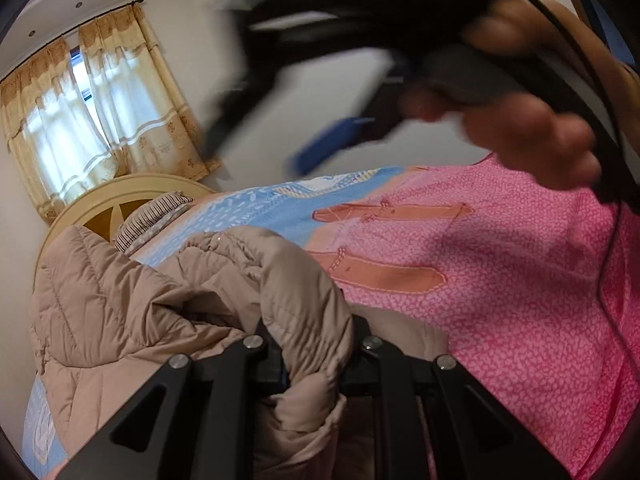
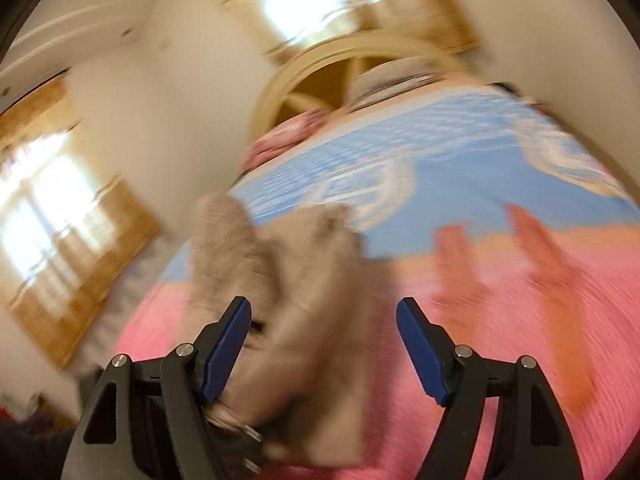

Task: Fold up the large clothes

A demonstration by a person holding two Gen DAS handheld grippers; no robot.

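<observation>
A beige quilted puffer jacket (image 1: 132, 312) lies bunched on the bed. My left gripper (image 1: 312, 344) is shut on a thick fold of it, which hides the pads. In the right wrist view, blurred by motion, my right gripper (image 2: 324, 324) is open with its blue pads (image 2: 228, 344) wide apart. The jacket (image 2: 288, 288) lies between and below the fingers, not clamped. The right gripper (image 1: 320, 144) also shows blurred in the left wrist view, held in a hand above the bed.
The bed has a pink and blue patterned cover (image 1: 500, 280) and a cream arched headboard (image 1: 120, 200). A striped pillow (image 1: 156, 216) lies by the headboard. A curtained window (image 1: 92, 112) is behind it. A black cable (image 1: 608, 240) hangs at the right.
</observation>
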